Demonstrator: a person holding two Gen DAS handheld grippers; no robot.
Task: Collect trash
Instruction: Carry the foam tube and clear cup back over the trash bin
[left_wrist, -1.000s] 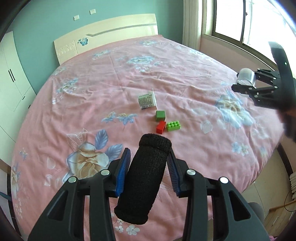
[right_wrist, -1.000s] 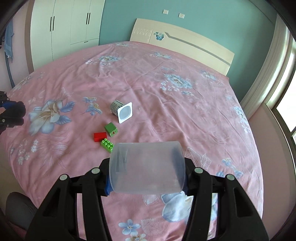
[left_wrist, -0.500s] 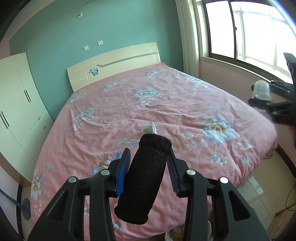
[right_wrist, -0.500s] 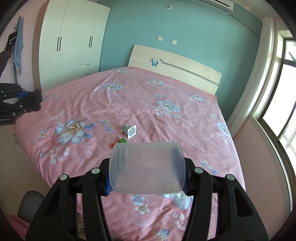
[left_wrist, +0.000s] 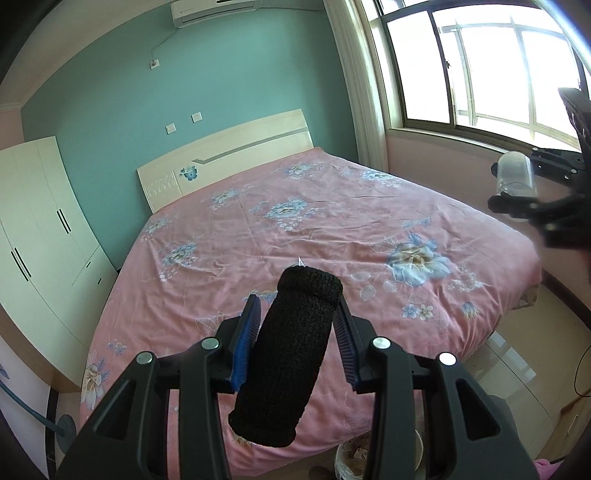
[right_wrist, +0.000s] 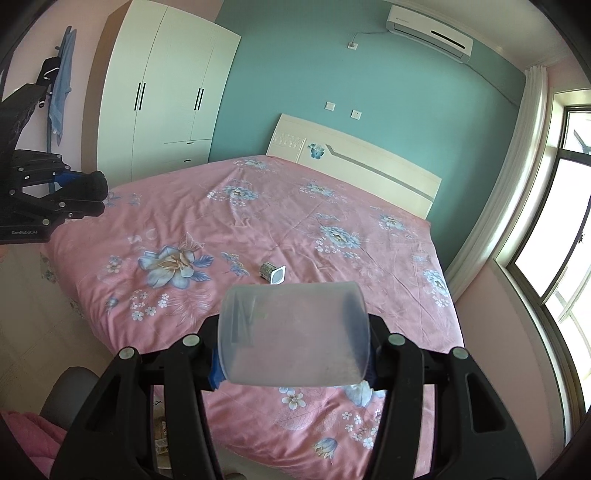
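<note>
Black, coarse-textured foam forms one cylindrical sleeve, clamped between the two blue-padded fingers of the left claw. The sleeve stands tilted, its upper end leaning forward and to the right, above the foot of the bed. In the right wrist view the same left claw appears at the left edge, off the side of the bed, with the dark sleeve end protruding from it.

One translucent plastic cup is gripped crosswise by the right claw, its two jaws closed against the cup's opposite ends. In the left wrist view this right claw shows at the right edge, below the window, with the cup between its jaws.

Items counted on the pink floral bedcover: one small carton, lying on its side near the middle of the bed, its white end facing the camera. In the left wrist view only a white tip shows above the sleeve, too small to identify.

One bin lined with a pale bag stands on the floor at the foot of the bed, below the left claw; its contents are partly hidden.

Room fixtures: one white wardrobe, one cream headboard, one air conditioner on the teal wall.
</note>
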